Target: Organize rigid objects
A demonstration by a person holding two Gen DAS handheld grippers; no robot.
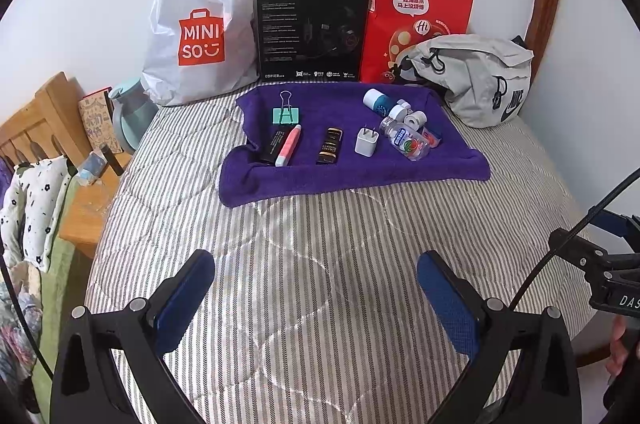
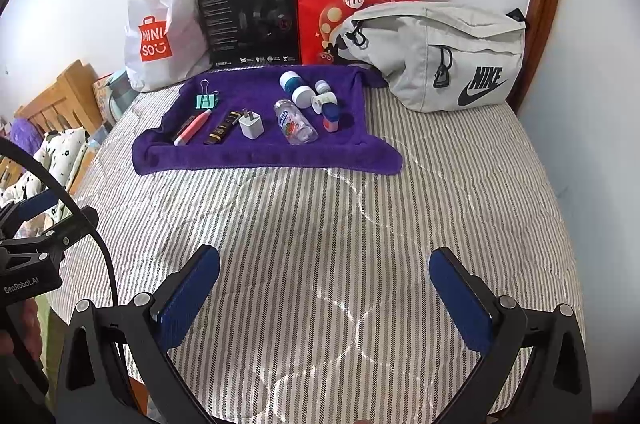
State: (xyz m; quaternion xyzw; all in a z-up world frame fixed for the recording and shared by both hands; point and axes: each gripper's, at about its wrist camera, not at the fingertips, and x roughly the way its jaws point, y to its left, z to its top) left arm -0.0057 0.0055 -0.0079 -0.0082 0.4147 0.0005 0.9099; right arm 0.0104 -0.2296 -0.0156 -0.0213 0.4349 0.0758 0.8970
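Both grippers hang low over the striped quilt (image 1: 320,264), well short of the goods: the left gripper (image 1: 316,296) has its blue pads spread wide with nothing between them, and the right gripper (image 2: 324,296) is likewise wide open and empty.

From where I stand, the small hard things all lie on the purple towel (image 1: 352,176) at the far side of the bed. On its left lie a mint binder clip (image 1: 285,114), a black tube just beside a pink pen (image 1: 289,145), then a black-and-gold lipstick (image 1: 329,146) and a white charger plug (image 1: 365,142), roughly in a row and apart from one another. On the right the things crowd together: a clear plastic bottle (image 2: 295,126) on its side, a blue-and-white jar (image 2: 291,80), a white-capped jar (image 2: 303,96) and a few smaller pieces touching or nearly so.

A grey Nike pouch (image 2: 440,56) sits just past the towel's right corner.

I'd judge this fits either a layout waiting to be sorted or one already laid out, with the hands drawn back. Where the pieces are meant to go cannot be told. Any reach would need a long move forward and a narrow, careful pinch among the crowded jars.
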